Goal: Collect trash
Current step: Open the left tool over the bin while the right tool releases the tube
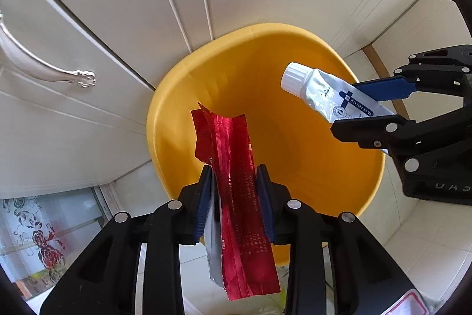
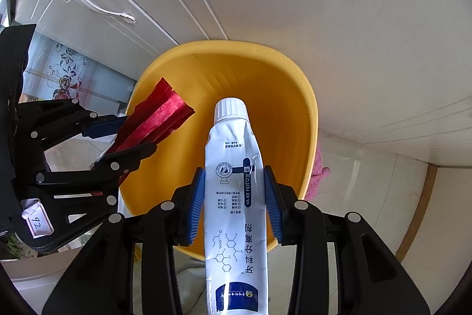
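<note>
A yellow bin [image 1: 165, 96] [image 2: 309, 108] stands open below both grippers, its inside bare where I can see it. My left gripper [image 1: 234, 173] [image 2: 135, 135] is shut on a crumpled red foil wrapper [image 1: 233, 138] [image 2: 165, 114] with a silver inner side, and holds it over the bin's left part. My right gripper [image 2: 233, 173] [image 1: 345, 108] is shut on a white toothpaste tube [image 2: 233, 152] [image 1: 321, 90]. The tube's white cap points down into the bin's mouth. The two grippers hang side by side, apart from each other.
White cabinet doors with a curved silver handle [image 1: 44, 64] [image 2: 94, 8] rise right behind the bin. A pink cloth [image 2: 317, 176] shows at the bin's right side. A flower-patterned glass panel [image 1: 38, 232] is at the left, and pale floor tiles [image 1: 427, 241] lie around.
</note>
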### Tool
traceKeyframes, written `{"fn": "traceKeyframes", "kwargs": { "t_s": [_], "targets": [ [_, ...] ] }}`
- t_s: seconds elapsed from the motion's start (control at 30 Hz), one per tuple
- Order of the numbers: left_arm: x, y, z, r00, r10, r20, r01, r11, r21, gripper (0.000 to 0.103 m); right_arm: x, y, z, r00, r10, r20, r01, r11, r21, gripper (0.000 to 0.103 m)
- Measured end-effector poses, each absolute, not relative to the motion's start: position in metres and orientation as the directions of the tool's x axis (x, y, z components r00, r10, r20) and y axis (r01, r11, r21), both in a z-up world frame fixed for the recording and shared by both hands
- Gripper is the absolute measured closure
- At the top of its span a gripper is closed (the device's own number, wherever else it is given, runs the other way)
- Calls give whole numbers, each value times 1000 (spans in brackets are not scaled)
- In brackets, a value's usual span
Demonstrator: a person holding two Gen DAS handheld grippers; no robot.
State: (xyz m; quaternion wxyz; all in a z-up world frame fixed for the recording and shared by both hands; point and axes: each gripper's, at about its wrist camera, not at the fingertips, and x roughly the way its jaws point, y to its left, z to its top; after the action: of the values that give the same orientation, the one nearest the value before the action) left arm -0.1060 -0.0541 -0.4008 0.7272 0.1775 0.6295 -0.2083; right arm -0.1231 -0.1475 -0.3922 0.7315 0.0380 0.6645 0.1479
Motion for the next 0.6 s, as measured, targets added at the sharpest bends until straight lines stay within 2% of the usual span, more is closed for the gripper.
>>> {"fn": "traceKeyframes", "kwargs": {
  "t_s": [0.13,0.23,0.33,0.37,0.4,0.43,0.6],
  "targets": [
    [-101,-52,-402,110,-81,-991,526,850,-10,69,-120,-151,-397,67,275,-959,-164,951,262,62],
    [-97,-53,-403,107,-84,-991,526,850,-15,61,-118,-153,-399,73,282,-957,-161,950,268,62],
    [-98,-49,-401,108,-85,-991,516,857,-17,54,-119,-157,-396,85,272,-959,-163,953,256,55],
    [-99,-48,-401,111,-82,-990,514,858,-14,47,-119,-157,-396,90,265,-960,-163,955,249,53],
    [-99,-49,-400,120,-70,-990,510,860,1,34,-119,-160,-394,95,270,-958,-159,954,253,50],
    [-99,-47,-398,132,-67,-989,509,861,9,32,-119,-161,-392,99,272,-957,-156,954,256,49],
    [-100,-46,-392,135,-78,-988,507,862,1,32,-120,-168,-385,117,265,-957,-149,957,247,49]
  ]
}}
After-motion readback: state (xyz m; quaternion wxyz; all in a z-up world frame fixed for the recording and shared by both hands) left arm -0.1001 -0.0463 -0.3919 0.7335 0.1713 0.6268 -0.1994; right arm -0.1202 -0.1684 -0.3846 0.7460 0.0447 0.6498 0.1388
